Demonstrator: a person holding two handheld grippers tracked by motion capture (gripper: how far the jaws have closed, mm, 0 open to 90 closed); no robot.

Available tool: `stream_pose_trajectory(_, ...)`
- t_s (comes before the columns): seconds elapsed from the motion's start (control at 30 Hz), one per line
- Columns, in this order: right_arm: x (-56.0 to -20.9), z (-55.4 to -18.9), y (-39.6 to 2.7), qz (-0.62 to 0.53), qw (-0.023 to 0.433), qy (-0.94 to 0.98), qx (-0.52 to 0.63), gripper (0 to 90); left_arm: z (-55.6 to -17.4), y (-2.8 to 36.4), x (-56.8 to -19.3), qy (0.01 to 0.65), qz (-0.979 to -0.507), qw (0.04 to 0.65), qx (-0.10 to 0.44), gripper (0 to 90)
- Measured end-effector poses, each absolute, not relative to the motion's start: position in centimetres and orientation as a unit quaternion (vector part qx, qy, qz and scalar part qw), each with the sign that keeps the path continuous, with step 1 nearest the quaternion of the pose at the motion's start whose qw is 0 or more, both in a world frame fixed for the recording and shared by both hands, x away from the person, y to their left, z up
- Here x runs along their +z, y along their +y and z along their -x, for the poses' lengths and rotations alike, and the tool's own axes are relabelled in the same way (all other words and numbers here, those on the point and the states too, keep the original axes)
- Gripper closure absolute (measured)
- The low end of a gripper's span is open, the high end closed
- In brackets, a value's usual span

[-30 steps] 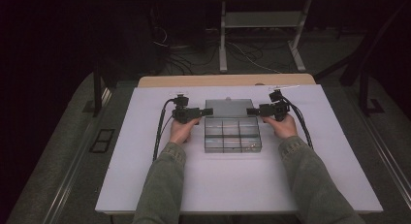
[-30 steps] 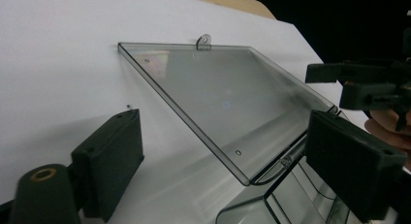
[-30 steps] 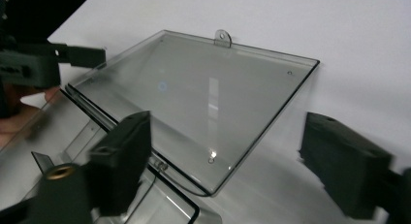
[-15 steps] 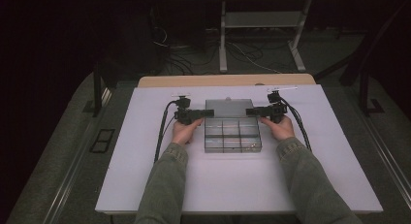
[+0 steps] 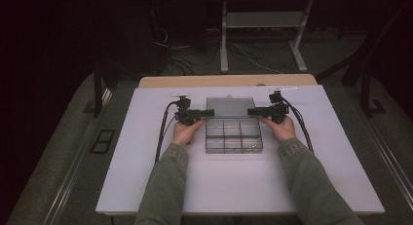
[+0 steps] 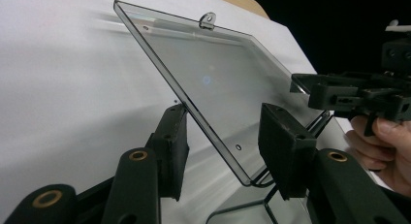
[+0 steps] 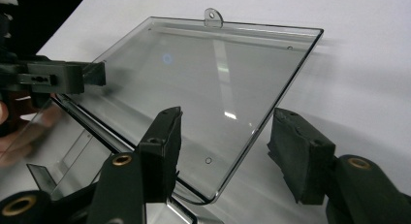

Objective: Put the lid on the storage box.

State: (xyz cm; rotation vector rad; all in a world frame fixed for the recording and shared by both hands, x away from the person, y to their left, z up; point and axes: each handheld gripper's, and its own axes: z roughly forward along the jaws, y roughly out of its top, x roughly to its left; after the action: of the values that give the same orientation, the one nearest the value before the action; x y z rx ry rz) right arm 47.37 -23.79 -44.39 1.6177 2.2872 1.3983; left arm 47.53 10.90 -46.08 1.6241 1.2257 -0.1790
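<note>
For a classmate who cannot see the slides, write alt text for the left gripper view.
A clear plastic lid, hinged open from a compartment box and tilted up, has its side edge between the two black pads of the left claw, which has just been closing; no firm pinch is visible. Farther right, a hand holds the right claw at the lid's opposite edge, over a white table.

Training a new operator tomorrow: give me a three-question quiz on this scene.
1. True or false: the lid of the box is open.
2. What lies between the jaws of the left gripper? A) the lid's edge B) a screw C) nothing
3. Does the right gripper clamp the lid?

Key: 1 true. 2 A. 3 No: the lid's corner sits between its jaws, but a gap shows at one pad.
</note>
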Motion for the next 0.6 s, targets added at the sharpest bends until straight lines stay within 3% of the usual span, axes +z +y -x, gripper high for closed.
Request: stream_pose_trajectory(0.6,-43.4,-46.9,-24.1,-0.495,0.013,0.742,0.451,57.0,-46.9,10.8,-44.6,0.494,-0.692,0.526,-0.033,65.4)
